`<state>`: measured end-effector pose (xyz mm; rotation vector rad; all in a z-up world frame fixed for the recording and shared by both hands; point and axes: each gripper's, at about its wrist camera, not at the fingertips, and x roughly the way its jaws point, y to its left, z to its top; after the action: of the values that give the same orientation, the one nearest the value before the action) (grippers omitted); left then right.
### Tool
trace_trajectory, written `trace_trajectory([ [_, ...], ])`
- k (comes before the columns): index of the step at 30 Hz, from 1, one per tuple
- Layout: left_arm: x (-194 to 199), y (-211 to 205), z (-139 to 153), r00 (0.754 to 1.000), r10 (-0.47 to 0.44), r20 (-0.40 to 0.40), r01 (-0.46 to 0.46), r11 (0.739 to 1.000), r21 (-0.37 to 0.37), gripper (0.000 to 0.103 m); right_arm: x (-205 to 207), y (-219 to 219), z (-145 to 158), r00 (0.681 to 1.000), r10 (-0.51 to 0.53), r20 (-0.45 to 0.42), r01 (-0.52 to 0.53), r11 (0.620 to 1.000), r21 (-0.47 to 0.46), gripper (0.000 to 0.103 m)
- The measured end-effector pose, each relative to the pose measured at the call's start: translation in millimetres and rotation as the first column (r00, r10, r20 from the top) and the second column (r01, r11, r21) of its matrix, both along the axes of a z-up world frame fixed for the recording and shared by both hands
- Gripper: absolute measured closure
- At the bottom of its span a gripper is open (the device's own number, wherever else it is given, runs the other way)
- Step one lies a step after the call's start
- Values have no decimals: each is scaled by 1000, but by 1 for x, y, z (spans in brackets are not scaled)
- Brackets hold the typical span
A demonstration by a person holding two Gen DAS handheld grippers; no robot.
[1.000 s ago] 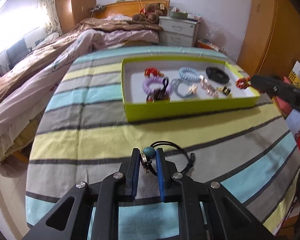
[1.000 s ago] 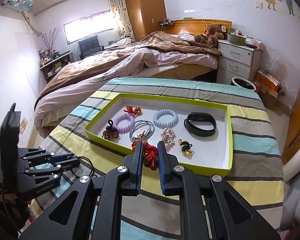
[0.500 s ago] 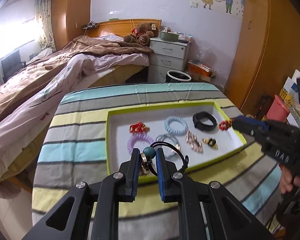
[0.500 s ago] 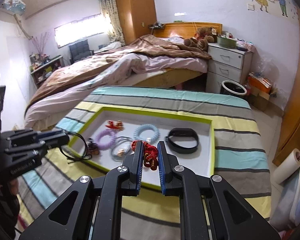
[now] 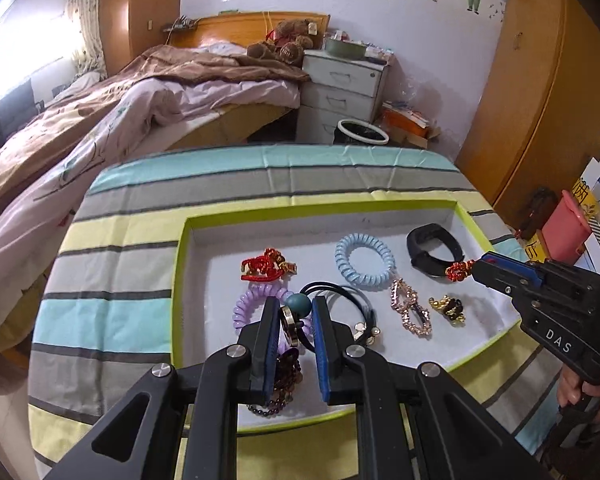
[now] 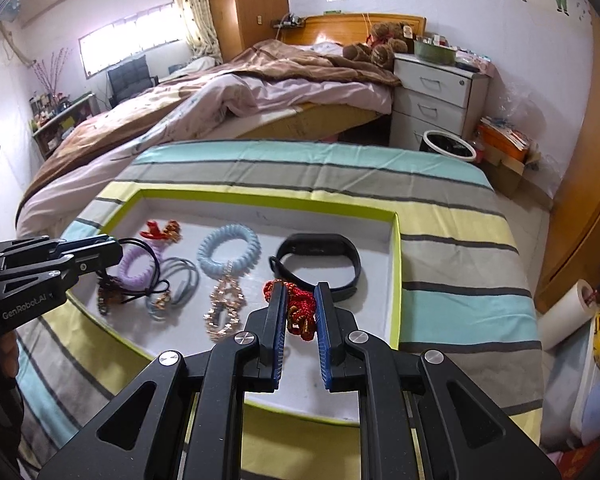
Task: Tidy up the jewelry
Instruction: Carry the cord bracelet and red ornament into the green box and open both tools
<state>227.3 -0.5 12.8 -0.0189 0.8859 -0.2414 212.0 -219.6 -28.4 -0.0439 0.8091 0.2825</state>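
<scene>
Holding a black cord (image 5: 342,294) with a teal bead (image 5: 298,305), the left gripper (image 5: 296,322) now hangs over the tray (image 5: 179,280) at its 7 o'clock part, just above the purple coil (image 5: 246,308); a second ago the same cord sat over the striped cloth (image 5: 112,264), well short of the tray's near wall. The jaws stand narrowly apart, pinched on the bead and a small metal ring, with the cord's loop trailing toward 2 o'clock over a grey tie (image 6: 180,276).

The right gripper (image 6: 300,312) has likewise come in from outside the rim. Its jaws are closed on a red knot (image 6: 296,306) with gold bits, which now hangs above the tray floor near the 5 o'clock part, just in front of the black band (image 6: 320,258). In the left view the knot shows at that gripper's tip, near the band.

Both carried pieces have thus crossed the green wall, so the carry looks finished and what remains, by my reckoning, is lowering and letting go. Bare floor shows ahead of the right gripper; the left has a crowded spot beneath it and may want a nudge toward open floor.

Already lying in the tray: a red charm (image 5: 266,266) at 11 o'clock, a blue coil (image 5: 364,260) at 12, a rose-gold chain (image 5: 410,310) at centre, a gold clip (image 5: 446,308) toward 3, and dark beads (image 5: 286,376) at 7.
</scene>
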Motion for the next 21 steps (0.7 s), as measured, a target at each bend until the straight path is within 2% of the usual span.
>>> trace_trajectory([
  [15,6,-6,-18,998,5,-58,-5,1000,5,86,5,-3,-17,998,-16,-61,13,998,-54,88],
  [21,6,-7,-18,998,7,-60,-7,1000,-4,76,7,-1,-18,997,-24,-71,20,998,-55,84],
])
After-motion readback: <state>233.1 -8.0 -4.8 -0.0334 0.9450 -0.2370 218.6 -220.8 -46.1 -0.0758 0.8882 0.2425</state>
